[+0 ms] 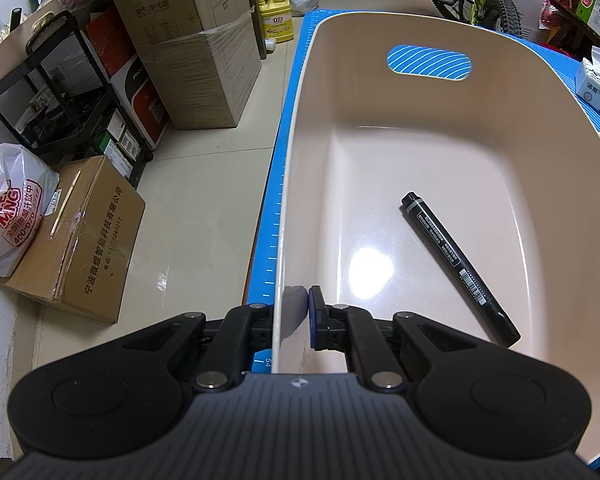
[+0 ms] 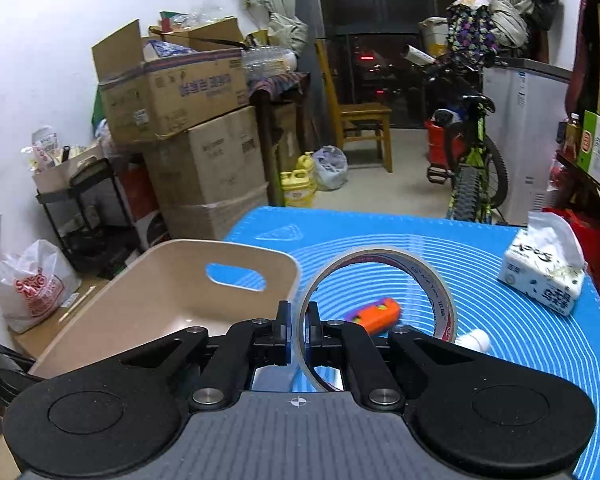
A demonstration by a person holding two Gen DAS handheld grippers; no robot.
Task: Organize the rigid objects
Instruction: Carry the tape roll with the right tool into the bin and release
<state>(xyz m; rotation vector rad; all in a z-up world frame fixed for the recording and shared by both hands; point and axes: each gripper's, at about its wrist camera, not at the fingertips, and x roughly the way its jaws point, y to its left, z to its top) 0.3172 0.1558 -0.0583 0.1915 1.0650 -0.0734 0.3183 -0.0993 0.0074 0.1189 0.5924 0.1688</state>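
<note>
A beige plastic bin (image 1: 420, 96) with a slot handle stands on the blue mat. My left gripper (image 1: 300, 312) is shut on the bin's near left wall, one finger outside and one inside. A black marker (image 1: 458, 266) lies on the bin's floor. In the right wrist view my right gripper (image 2: 298, 334) is shut on the wall of a clear tape roll (image 2: 436, 280), which it holds upright above the mat, just right of the bin (image 2: 172, 300). An orange and purple object (image 2: 374, 314) shows through the roll's hole. A white cap-like piece (image 2: 478, 340) lies beside it.
A tissue pack (image 2: 544, 276) sits at the mat's right side (image 2: 500, 352). Left of the table are stacked cardboard boxes (image 1: 196, 64), a black rack (image 1: 60, 92), a white plastic bag (image 1: 12, 208) and yellow jugs (image 1: 276, 16). A bicycle (image 2: 472, 160) and a wooden chair (image 2: 360, 120) stand beyond.
</note>
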